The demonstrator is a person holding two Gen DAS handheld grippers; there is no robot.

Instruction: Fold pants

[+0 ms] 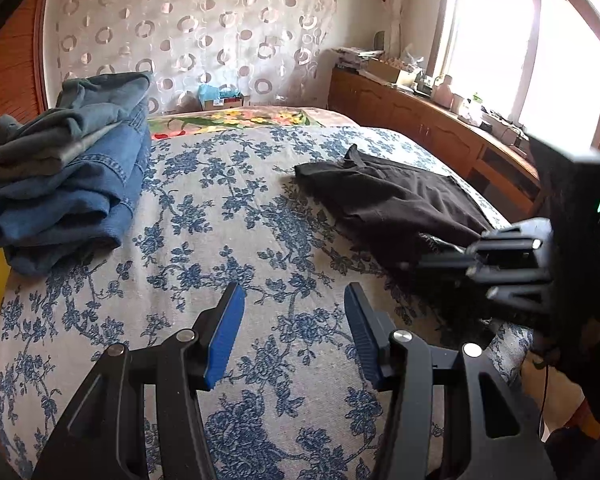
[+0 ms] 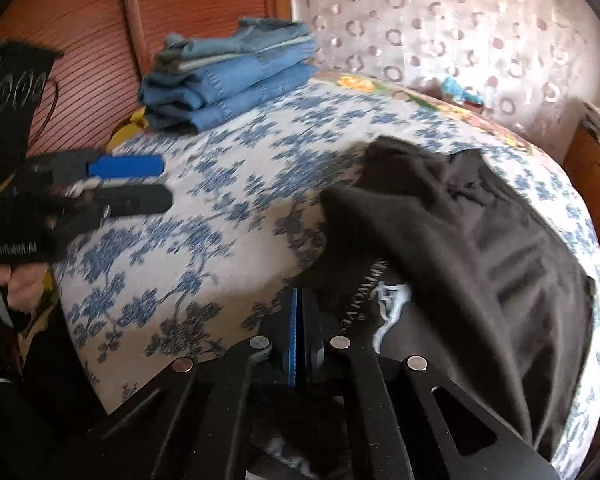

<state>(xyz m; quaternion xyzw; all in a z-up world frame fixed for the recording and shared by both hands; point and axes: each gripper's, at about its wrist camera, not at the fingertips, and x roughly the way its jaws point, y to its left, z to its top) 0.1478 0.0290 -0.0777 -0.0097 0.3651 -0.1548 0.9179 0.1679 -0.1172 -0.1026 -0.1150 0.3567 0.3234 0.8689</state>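
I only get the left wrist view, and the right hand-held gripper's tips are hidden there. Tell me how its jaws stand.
Observer: The right hand-held gripper is shut, blue pads together.
Operator: Say where its tips sit.
Observer: At the near left edge of the pants, beside a white print; I cannot tell whether cloth is pinched.
Operator: Say where the left one is held.
Observer: A hand grips the left hand-held gripper off the bed's near left side.
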